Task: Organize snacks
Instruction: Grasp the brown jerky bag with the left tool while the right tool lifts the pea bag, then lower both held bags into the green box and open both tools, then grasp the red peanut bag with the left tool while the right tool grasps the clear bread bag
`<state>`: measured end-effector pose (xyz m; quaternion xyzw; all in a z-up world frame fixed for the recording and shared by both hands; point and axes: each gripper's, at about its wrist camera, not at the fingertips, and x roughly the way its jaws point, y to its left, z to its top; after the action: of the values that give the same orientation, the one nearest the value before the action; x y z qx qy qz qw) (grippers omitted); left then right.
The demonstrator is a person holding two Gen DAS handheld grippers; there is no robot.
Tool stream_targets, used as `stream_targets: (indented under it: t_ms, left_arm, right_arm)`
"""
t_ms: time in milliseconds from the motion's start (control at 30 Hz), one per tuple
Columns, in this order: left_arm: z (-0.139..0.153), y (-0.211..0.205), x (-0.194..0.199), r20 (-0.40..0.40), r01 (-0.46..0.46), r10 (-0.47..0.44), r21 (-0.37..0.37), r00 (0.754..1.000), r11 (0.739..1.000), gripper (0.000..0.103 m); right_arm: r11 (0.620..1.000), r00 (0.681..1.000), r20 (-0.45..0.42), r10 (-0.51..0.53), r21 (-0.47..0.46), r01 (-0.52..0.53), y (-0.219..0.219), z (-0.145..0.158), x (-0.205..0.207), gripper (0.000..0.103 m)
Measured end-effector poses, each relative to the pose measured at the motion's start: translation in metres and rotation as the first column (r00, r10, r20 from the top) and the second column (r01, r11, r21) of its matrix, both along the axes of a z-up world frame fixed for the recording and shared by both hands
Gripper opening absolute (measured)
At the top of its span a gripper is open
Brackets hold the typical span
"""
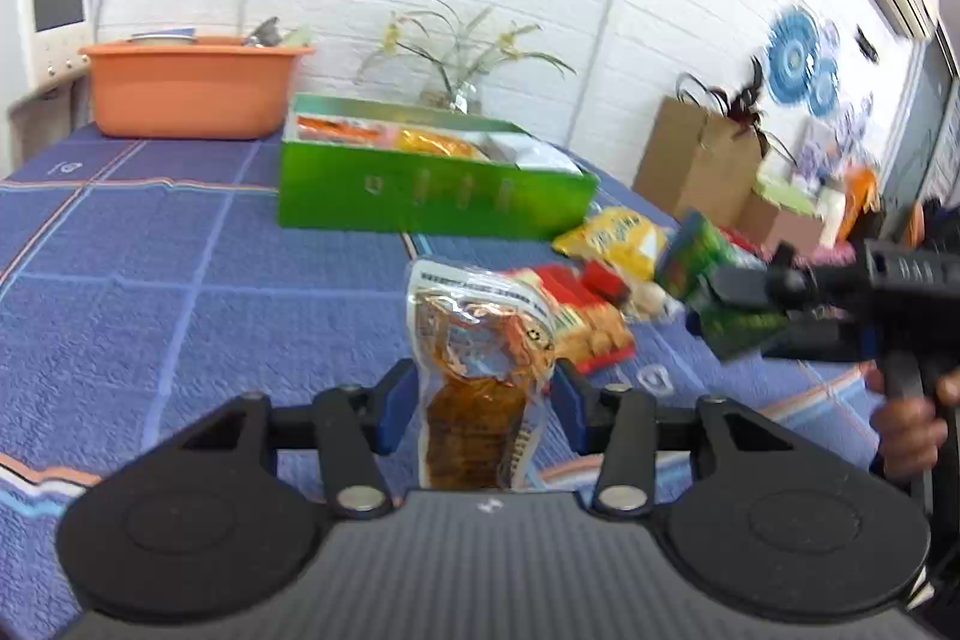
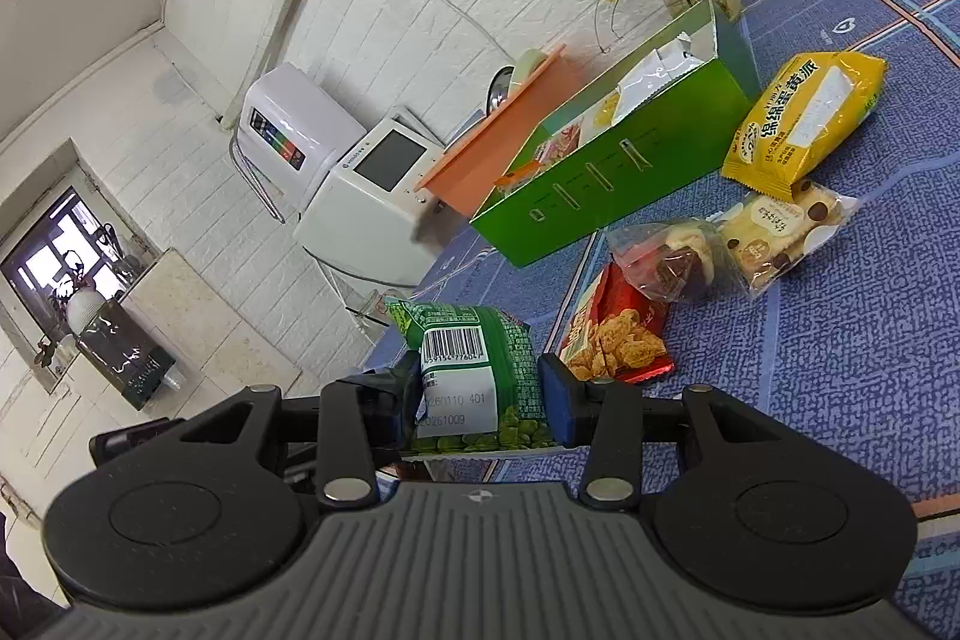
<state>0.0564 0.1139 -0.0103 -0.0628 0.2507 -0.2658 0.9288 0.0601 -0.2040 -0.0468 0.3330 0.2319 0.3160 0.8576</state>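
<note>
Nearest lens: left gripper (image 1: pixel 483 409) clamped on clear packet of brown snack (image 1: pixel 480 370), pads pressing both sides, packet upright above blue tablecloth (image 1: pixel 150 280)

Right gripper (image 2: pixel 480 397) closed on green pea packet (image 2: pixel 480 376), barcode side up, held over table edge; also visible at far right of left wrist view with a hand (image 1: pixel 912 424) on its handle

Largest to smallest:
- tablecloth, blue grid pattern, covers whole table
- orange basin (image 1: pixel 192 91), one, back left, not a snack
- green box (image 1: pixel 432 184), one, open top, partly filled: orange-red pack, yellow-orange pack, white pack visible inside, maybe more hidden
- yellow pie packet (image 2: pixel 804 118), one, on cloth just beside box
- red cracker packet (image 2: pixel 618 334), one, on cloth
- clear cake packet with dark piece (image 2: pixel 666 256), one, touching red packet
- cookie packet with chips (image 2: pixel 780 232), one, beside clear cake packet

Progress judgement: roughly halfway; at least three packs already in box, two in grippers not yet placed, four loose on cloth

Left to do: both held packets into box, then four loose ones

Count: nine snacks seen at minimum, one box, two grippers
</note>
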Motion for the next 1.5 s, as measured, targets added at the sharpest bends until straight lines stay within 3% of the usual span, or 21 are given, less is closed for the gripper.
stream_targets:
  t_ms: [200, 300, 467, 567, 667, 733, 867, 1000, 1067, 1100, 1133, 1233, 1367, 1500]
  left_arm:
    - [0.029, 0.005, 0.041, 0.074, -0.042, 0.047, -0.070, 0.996, 0.997, 0.047]
    - [0.051, -0.005, 0.078, 0.117, -0.031, 0.044, -0.113, 0.992, 0.993, 0.047]
    - [0.074, -0.045, 0.152, 0.187, -0.068, 0.082, -0.080, 0.979, 0.994, 0.048]
    - [0.066, -0.068, 0.194, 0.178, -0.137, 0.143, -0.047, 0.974, 0.989, 0.048]
    - [0.044, -0.068, 0.216, 0.134, -0.181, 0.193, -0.097, 0.972, 0.979, 0.048]
    - [0.035, -0.071, 0.230, 0.074, -0.160, 0.164, -0.056, 0.984, 0.986, 0.048]
    - [0.032, -0.073, 0.232, 0.093, -0.175, 0.177, -0.026, 0.980, 0.984, 0.052]
    - [0.030, -0.072, 0.236, 0.082, -0.178, 0.179, -0.021, 0.980, 0.984, 0.057]
    - [0.031, -0.073, 0.235, 0.095, -0.174, 0.174, -0.005, 0.980, 0.985, 0.059]
    - [0.032, -0.073, 0.234, 0.102, -0.171, 0.170, 0.000, 0.980, 0.985, 0.065]
    - [0.032, -0.074, 0.233, 0.107, -0.167, 0.167, -0.002, 0.980, 0.986, 0.069]
    - [0.037, -0.071, 0.232, 0.112, -0.186, 0.187, -0.017, 0.976, 0.982, 0.073]
    - [0.051, -0.063, 0.217, 0.190, -0.228, 0.231, -0.041, 0.954, 0.973, 0.080]
    - [0.068, -0.059, 0.201, 0.231, -0.200, 0.202, -0.034, 0.952, 0.979, 0.100]
  right_arm:
    - [1.000, 1.000, -0.013, 0.004, -0.028, -0.005, 0.001, 0.008, 0.017, 0.073]
    - [0.998, 0.999, 0.037, -0.021, -0.053, 0.023, -0.002, 0.022, 0.031, 0.073]
    - [0.991, 0.984, 0.122, -0.127, -0.016, 0.130, -0.011, 0.048, 0.073, 0.073]
    - [0.984, 0.974, 0.140, -0.176, -0.009, 0.179, -0.007, 0.054, 0.110, 0.073]
    - [0.978, 0.976, 0.092, -0.199, -0.038, 0.203, 0.003, 0.049, 0.147, 0.073]
    - [0.972, 0.975, 0.084, -0.206, -0.099, 0.213, 0.009, 0.045, 0.166, 0.073]
    - [0.959, 0.978, 0.067, -0.200, -0.193, 0.209, 0.016, 0.036, 0.196, 0.073]
    - [0.921, 0.967, 0.098, -0.234, -0.297, 0.253, 0.023, 0.033, 0.216, 0.073]
    - [0.921, 0.967, 0.095, -0.237, -0.295, 0.254, 0.022, 0.035, 0.223, 0.079]
    - [0.923, 0.971, 0.079, -0.224, -0.302, 0.237, 0.022, 0.038, 0.226, 0.092]
    - [0.925, 0.974, 0.069, -0.215, -0.306, 0.226, 0.022, 0.041, 0.226, 0.102]
    - [0.895, 0.957, 0.111, -0.267, -0.341, 0.289, 0.021, 0.053, 0.211, 0.103]
    - [0.861, 0.912, 0.260, -0.316, -0.326, 0.391, 0.010, 0.066, 0.169, 0.103]
    - [0.869, 0.903, 0.335, -0.268, -0.320, 0.377, -0.002, 0.067, 0.112, 0.103]
